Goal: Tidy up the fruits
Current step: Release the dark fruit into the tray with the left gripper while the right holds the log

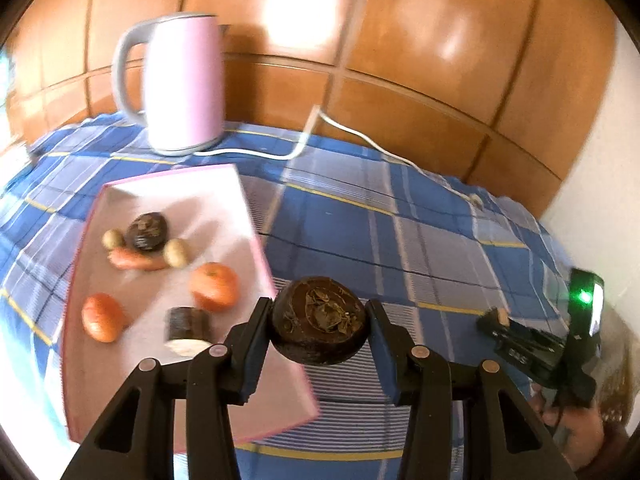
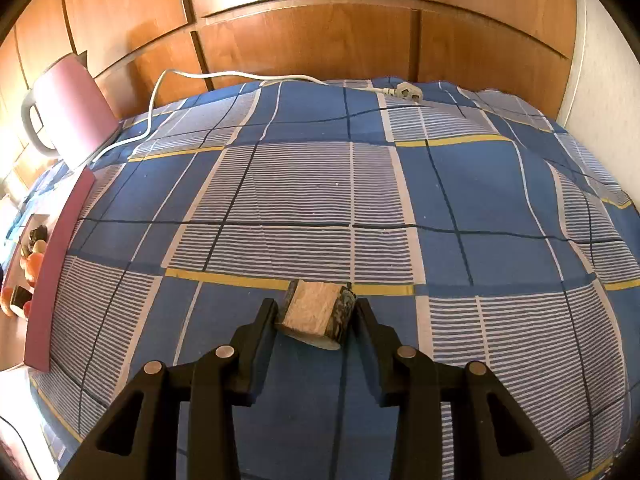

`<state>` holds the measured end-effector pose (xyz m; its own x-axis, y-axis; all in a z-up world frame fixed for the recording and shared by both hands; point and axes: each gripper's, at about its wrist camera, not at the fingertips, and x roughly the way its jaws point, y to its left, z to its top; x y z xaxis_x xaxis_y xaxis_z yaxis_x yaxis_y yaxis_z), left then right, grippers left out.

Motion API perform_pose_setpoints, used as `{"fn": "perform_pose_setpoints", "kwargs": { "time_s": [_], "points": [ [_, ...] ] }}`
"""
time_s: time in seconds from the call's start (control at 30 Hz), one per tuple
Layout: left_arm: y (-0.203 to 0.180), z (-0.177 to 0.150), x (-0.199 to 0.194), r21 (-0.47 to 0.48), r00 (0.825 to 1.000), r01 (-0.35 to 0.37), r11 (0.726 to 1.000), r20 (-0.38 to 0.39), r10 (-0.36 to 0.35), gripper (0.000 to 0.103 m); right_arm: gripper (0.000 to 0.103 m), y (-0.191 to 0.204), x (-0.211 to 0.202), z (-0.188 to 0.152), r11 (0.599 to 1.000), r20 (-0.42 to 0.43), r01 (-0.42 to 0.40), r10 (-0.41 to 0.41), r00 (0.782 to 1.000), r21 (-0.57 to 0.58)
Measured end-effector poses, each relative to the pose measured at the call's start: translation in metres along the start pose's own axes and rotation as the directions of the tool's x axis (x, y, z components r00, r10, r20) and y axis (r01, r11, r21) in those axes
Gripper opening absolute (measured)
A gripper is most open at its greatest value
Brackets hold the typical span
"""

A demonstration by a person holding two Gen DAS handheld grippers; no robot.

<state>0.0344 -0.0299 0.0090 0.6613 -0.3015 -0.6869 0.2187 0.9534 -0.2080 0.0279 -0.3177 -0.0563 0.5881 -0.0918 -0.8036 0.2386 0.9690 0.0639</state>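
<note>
Left tongs (image 1: 319,322) clamped on a dark round fruit (image 1: 319,320) at lower centre, beside the pink tray (image 1: 224,188), right tongs (image 2: 316,318) gripping a cut pale chunk (image 2: 314,314) above the checked surface (image 2: 360,200), lower centre.

Left of the right claw (image 2: 316,314), the tray (image 2: 56,256) hides most of its fruit; the kettle (image 2: 70,108) is cut off by the frame edge.

a pink rectangular tray (image 1: 256,216) lies at the left side of the blue checked cloth (image 1: 400,240); in it sit two round orange fruits (image 1: 214,286), a small carrot (image 1: 136,260) and two pale small potatoes (image 1: 176,253). behind the tray, at the cloth's back edge, stands a pink electric kettle (image 1: 182,80), its white cord (image 1: 320,120) trailing right.
</note>
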Motion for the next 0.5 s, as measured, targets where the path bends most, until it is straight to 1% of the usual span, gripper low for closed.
{"fn": "perform_pose_setpoints", "kwargs": {
  "time_s": [0.1, 0.17, 0.23, 0.27, 0.43, 0.5],
  "points": [
    [0.017, 0.003, -0.004, -0.018, 0.998, -0.055, 0.998, 0.021, 0.055, 0.047, 0.039, 0.001, 0.0, 0.0, 1.0, 0.0, 0.004, -0.004, 1.0, -0.003],
    [0.028, 0.004, -0.007, -0.019, 0.993, -0.112, 0.993, 0.043, 0.113, 0.047, 0.039, 0.001, 0.0, 0.0, 1.0, 0.001, 0.004, -0.004, 1.0, -0.002],
    [0.036, 0.004, -0.01, -0.029, 0.988, -0.146, 0.989, 0.055, 0.148, 0.047, 0.039, 0.001, 0.0, 0.0, 1.0, 0.001, 0.004, -0.004, 1.0, -0.005],
    [0.043, 0.005, -0.011, -0.039, 0.984, -0.168, 0.985, 0.058, 0.17, 0.047, 0.039, 0.0, 0.0, 0.0, 1.0, 0.001, 0.004, -0.004, 1.0, -0.006],
    [0.064, 0.004, -0.014, -0.075, 0.97, -0.233, 0.97, 0.059, 0.238, 0.047, 0.039, 0.0, 0.0, 0.0, 1.0, 0.0, 0.003, -0.003, 1.0, -0.008],
    [0.072, 0.004, -0.014, -0.089, 0.96, -0.27, 0.959, 0.056, 0.275, 0.047, 0.039, 0.0, 0.0, 0.0, 1.0, 0.0, 0.003, -0.003, 1.0, -0.01]
  ]
}}
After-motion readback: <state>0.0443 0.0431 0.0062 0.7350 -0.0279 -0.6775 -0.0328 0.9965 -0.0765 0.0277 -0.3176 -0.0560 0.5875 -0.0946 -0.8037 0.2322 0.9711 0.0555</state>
